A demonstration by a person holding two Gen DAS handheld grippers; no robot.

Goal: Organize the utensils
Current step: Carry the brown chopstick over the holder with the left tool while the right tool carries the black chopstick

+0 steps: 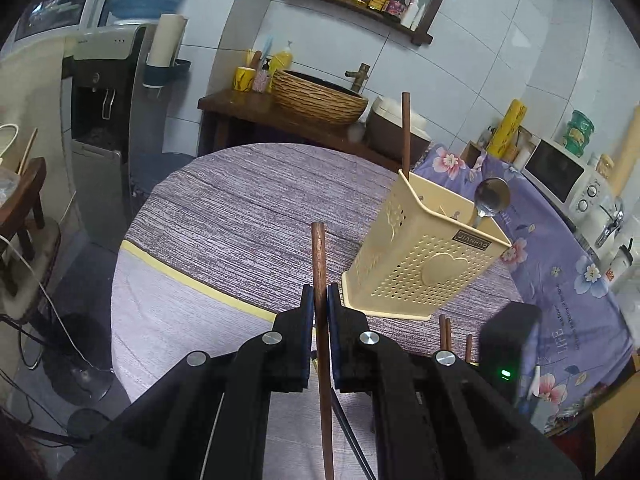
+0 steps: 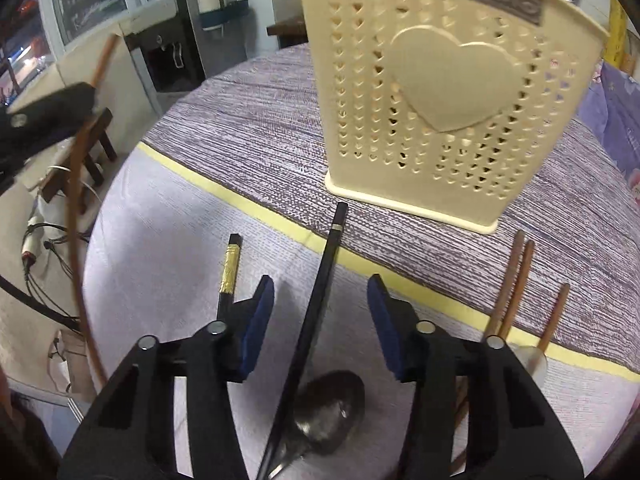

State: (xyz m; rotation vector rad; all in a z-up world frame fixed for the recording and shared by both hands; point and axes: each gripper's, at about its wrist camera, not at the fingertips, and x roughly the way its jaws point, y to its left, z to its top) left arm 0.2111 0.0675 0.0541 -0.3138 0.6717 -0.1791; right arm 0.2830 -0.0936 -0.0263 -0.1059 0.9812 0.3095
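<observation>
Purple tablecloth (image 2: 248, 128) centre frame: our left gripper (image 1: 320, 304) pinches a stiff, light brown chopstick (image 1: 319, 264) mid-shaft, while our right gripper (image 2: 320, 312) straddles a slick black chopstick (image 2: 320, 292), jaws apart.

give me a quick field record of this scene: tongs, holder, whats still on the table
left tongs: shut on a brown chopstick, lifted off the table
right tongs: open, pads either side of a black chopstick but not touching it
holder: cream perforated plastic, heart on the front, upright on the striped tablecloth
in holder: one brown chopstick, one metal spoon
still on table: gold-banded black chopstick, three brown chopsticks, metal spoon under the black chopstick
</observation>
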